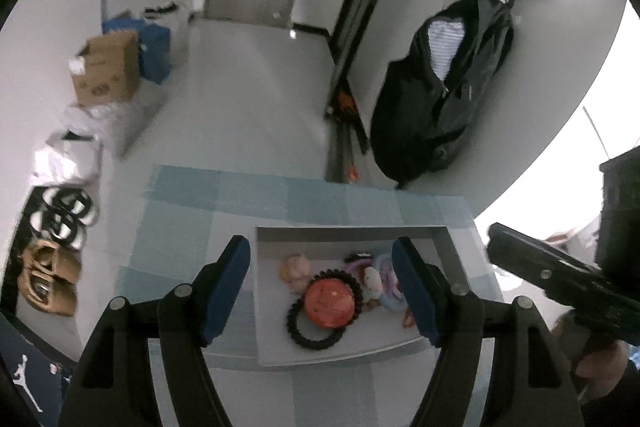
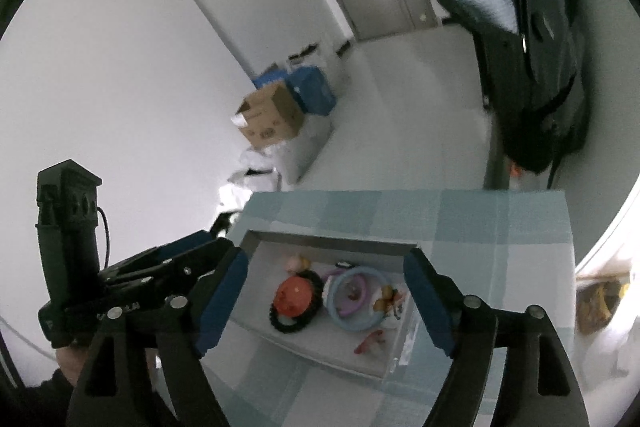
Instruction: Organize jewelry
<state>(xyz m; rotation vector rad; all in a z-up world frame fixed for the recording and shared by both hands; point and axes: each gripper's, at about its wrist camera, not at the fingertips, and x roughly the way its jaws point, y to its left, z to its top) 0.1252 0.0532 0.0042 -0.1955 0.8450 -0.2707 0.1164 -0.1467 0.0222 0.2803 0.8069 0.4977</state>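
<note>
While both tools hang above the counter (image 1: pixel 192 195), which is covered in a pale blue and white checked cloth, the shallow grey rectangular tray (image 1: pixel 344 231) sits near the counter's far edge with its long sides running along that edge. Inside it lie a round red-orange disc (image 1: pixel 329 303) ringed by a black beaded bracelet (image 1: pixel 316 337), a pale blue ring-shaped bangle (image 2: pixel 357 298) with a lilac band (image 2: pixel 352 303) across it, a small peach-coloured doll-like charm (image 1: pixel 295 270) toward the tray's far left corner, and a small red clip (image 2: pixel 370 341) near its right wall. All of it clusters in the tray's middle and right part; the left end of the tray floor is bare.

The left hand-held gripper (image 1: pixel 326 299) is released, its blue-padded jaws spread wide on either side of the jewelry, with nothing between them touching the pads. The right hand-held gripper (image 2: pixel 326 303) is likewise released and empty, jaws wide apart over the same tray. Each tool shows at the edge of the other's view, close beside one another.

Bare cloth lies between the tray and the counter's near edge. Beyond the far edge the grey floor (image 1: pixel 248 87) is open up to a door; a brown cardboard box (image 1: pixel 107 69) stands by the left wall and a black jacket (image 1: pixel 444 87) hangs at the right.
</note>
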